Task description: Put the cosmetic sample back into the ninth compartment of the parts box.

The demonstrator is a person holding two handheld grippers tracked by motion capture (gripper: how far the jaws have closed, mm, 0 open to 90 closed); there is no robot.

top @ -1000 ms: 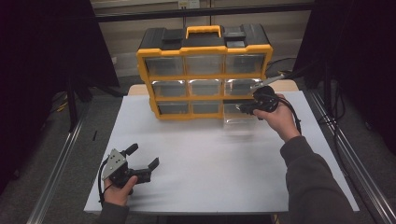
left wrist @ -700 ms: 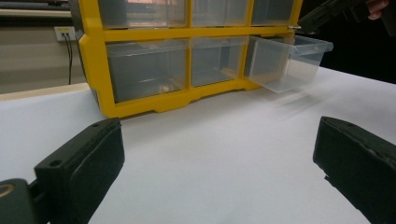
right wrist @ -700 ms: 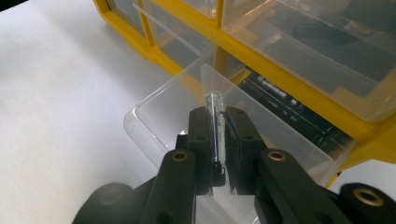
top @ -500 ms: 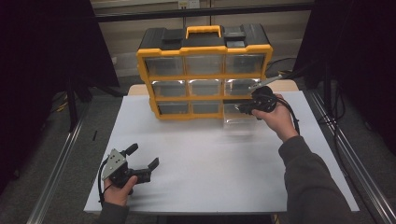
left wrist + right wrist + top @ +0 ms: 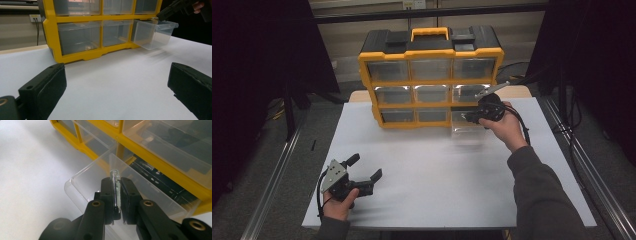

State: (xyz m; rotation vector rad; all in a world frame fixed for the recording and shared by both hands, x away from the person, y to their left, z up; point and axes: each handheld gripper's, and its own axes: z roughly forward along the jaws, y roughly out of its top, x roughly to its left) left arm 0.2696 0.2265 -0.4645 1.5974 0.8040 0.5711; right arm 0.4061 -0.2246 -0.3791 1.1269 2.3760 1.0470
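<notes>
High view: yellow drawer organizer stands at the far edge of the white table. Right gripper sits at the bottom-right slot, clamped on the clear drawer, which is partly pulled out onto the table side. Grip on the front wall makes sense, since that is the only edge that sticks out to pull on. Left gripper rests low on the near left of the table, well apart from the organizer, jaws spread wide, holding nothing; parked out of the way, probably.

Left gripper view: both black jaws far apart at the bottom corners, bare table between them. Organizer ahead; clear drawer juts out at its lower right with the right gripper at its upper rim. Drawer looks empty from here.

Right gripper view: right gripper jaws pinched narrow on the drawer's thin clear front wall, gripped from above. Dark open slot behind it. Drawer is not yet fully out, judging by its back end near the frame.
</notes>
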